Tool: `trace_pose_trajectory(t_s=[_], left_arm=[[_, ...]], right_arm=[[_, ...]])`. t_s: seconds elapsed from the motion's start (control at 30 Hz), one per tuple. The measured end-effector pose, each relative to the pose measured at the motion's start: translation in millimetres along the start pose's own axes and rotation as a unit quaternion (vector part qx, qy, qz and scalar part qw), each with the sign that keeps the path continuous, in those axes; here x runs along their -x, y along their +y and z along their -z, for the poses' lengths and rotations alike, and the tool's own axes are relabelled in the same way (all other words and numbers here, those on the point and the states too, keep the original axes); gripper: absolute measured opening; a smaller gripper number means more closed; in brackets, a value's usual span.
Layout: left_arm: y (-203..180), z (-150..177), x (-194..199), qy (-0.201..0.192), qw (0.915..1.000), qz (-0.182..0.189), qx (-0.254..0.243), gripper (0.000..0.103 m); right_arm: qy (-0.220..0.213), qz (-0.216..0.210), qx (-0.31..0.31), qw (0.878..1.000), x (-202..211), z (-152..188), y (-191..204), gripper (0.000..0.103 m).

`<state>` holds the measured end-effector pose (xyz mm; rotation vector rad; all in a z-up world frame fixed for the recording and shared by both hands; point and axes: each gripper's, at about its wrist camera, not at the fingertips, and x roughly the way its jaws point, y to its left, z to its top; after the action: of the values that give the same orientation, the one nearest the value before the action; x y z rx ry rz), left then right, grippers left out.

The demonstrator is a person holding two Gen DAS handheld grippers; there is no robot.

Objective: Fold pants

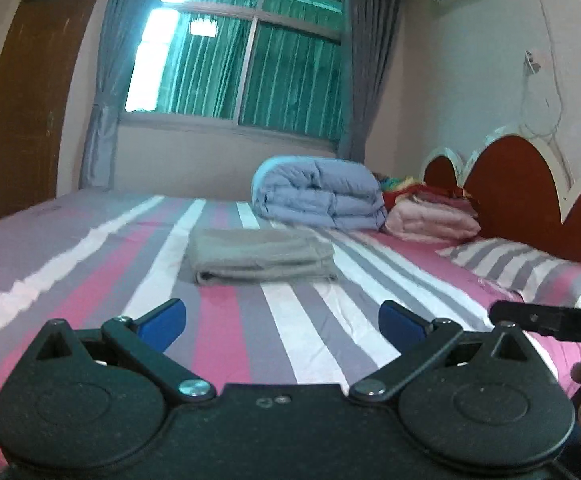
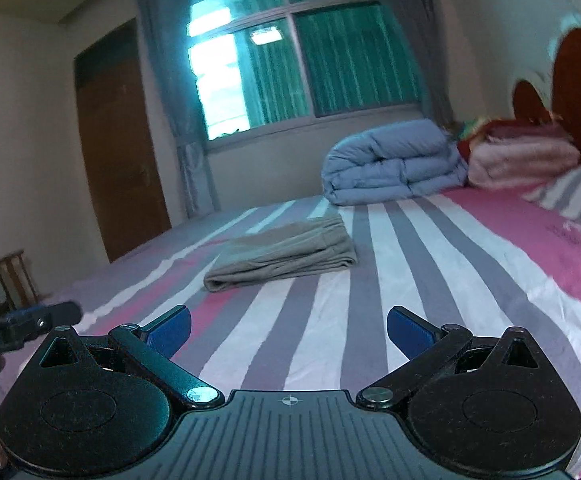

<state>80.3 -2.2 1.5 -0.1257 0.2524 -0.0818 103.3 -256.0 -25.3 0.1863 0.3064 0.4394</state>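
Looks pretty much done to me: the grey pants (image 1: 260,255) sit folded in a neat stack mid-bed on the striped sheet (image 1: 298,332), with the left gripper (image 1: 282,322) and right gripper (image 2: 288,330) both spread wide, empty, well short of them.

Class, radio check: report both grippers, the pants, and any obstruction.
Left gripper open, empty. Right gripper open, empty. Pants folded flat on bed, untouched. Nothing between grippers and pants.
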Motion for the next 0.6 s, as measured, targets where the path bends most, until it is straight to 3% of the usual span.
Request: trace_pose_trajectory(t_s=[0.1,0.23,0.6], left_arm=[[3,8,-14,0.029,0.9994,-0.015,0.011,0.097],[7,9,-12,0.019,0.9992,-0.02,0.03,0.097],[2,10,-6,0.012,0.9998,-0.017,0.006,0.097]], right_arm=[[0.022,0.007,0.016,1.0,-14,5,6,0.103],[0.042,0.016,0.023,0.999,-31,9,2,0.103],[0.04,0.018,0.023,0.999,-35,12,3,0.103]])
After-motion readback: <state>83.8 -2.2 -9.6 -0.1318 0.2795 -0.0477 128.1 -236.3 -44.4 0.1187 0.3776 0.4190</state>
